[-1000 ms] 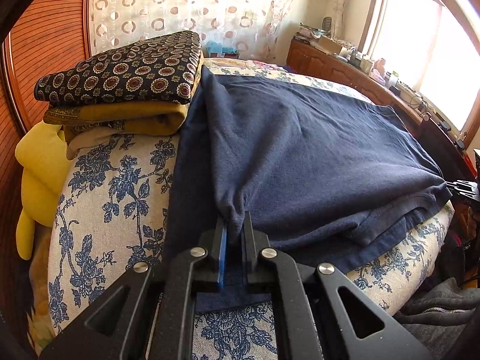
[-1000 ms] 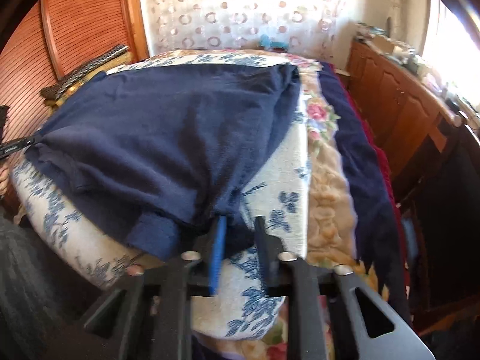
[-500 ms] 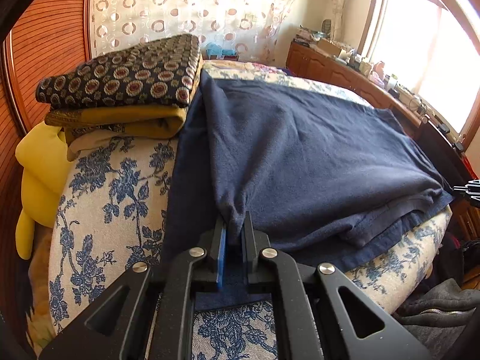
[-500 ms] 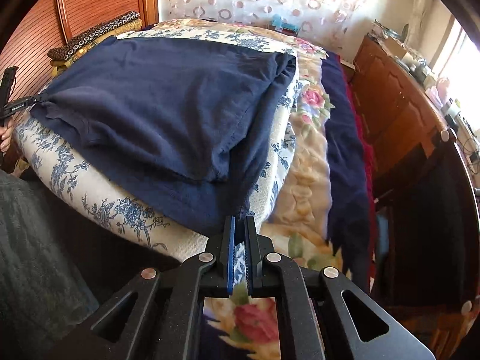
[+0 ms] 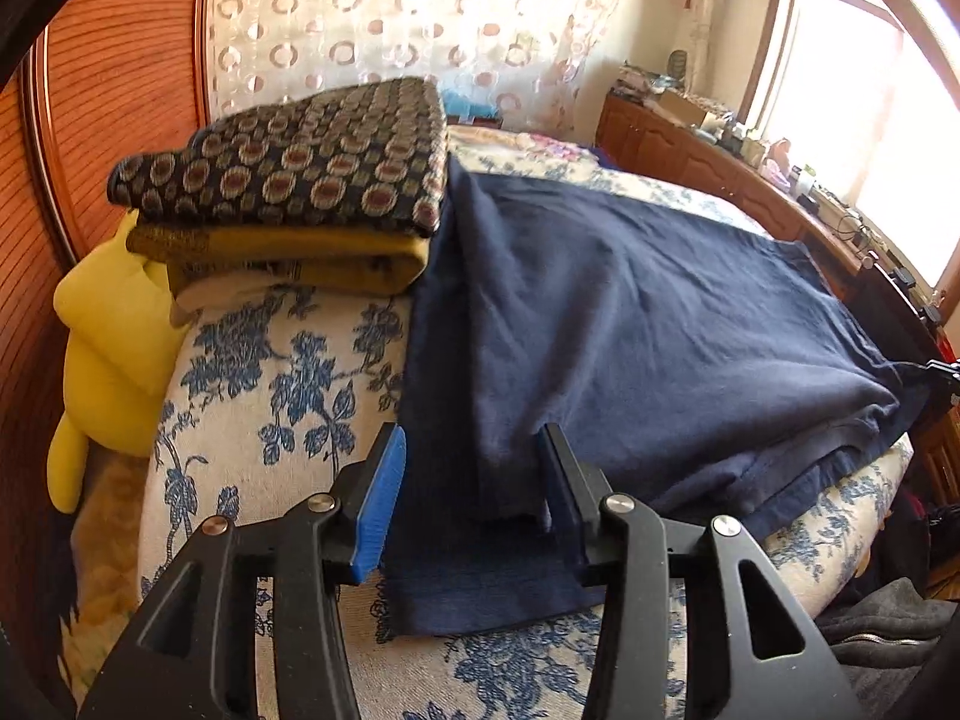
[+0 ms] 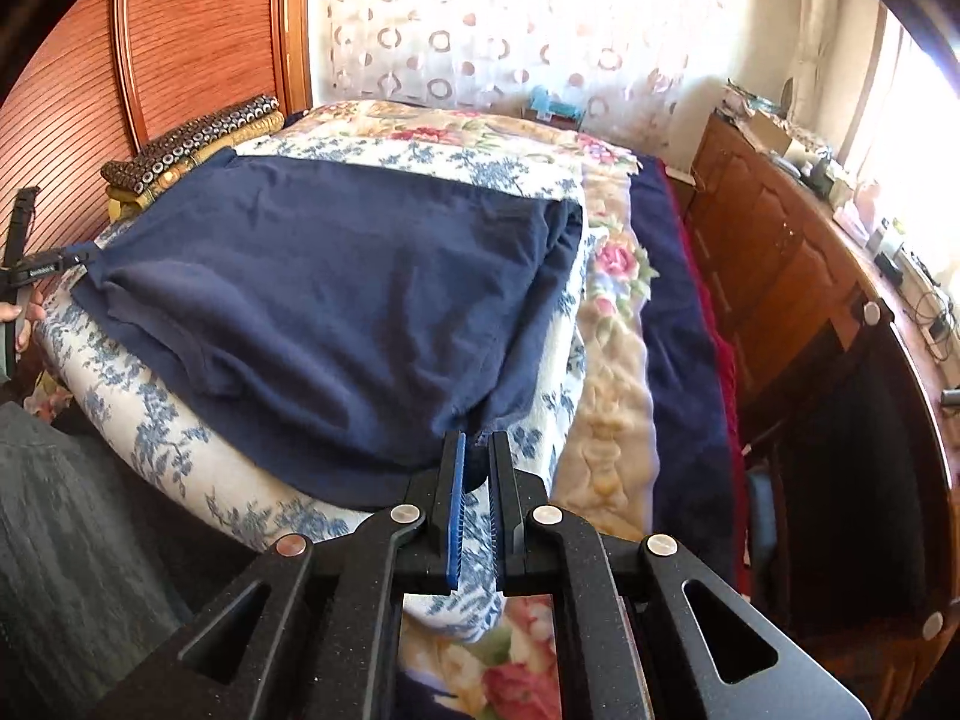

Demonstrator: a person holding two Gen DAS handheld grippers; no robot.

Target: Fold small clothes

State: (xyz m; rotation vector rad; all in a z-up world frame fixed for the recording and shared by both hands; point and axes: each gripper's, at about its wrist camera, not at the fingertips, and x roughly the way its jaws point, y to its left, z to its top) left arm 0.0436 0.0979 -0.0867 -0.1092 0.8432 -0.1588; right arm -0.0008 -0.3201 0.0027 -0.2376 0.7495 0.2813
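The left gripper point(image 5: 471, 483) is seen with its fingers point(image 5: 381, 492) spread wide, and nothing is pinched between them; the near edge of the navy garment point(image 5: 630, 336) lies in the gap, one finger resting at its left border and the other pressed against its folded layers. The right gripper point(image 6: 476, 480) is seen with its fingers point(image 6: 454, 501) pressed almost together, a corner of the navy garment point(image 6: 336, 294) being pinched at their tips (only a narrow slit is left between the pads).

The garment is spread flat, partly folded, over a blue-flowered quilt point(image 5: 270, 372) that is laid across the bed. In the right wrist view its far-right corner is bunched at the quilt's edge, and its left corner is met by the left gripper, which shows at the frame's left border. A flowered blanket point(image 6: 612, 372) is seen beneath the quilt, with a dark blue cover point(image 6: 678, 312) beside it.

Just beside the garment's far-left edge a stack of folded cloth is placed: a dark piece patterned with circles point(image 5: 312, 162) on top, a mustard piece point(image 5: 312, 258) under it. A yellow plush toy point(image 5: 108, 360) is wedged between the bed and the wooden wall panel point(image 5: 120, 90). A patterned curtain point(image 5: 408, 18) hangs behind, and a wooden cabinet point(image 6: 774, 264) runs along the window side.
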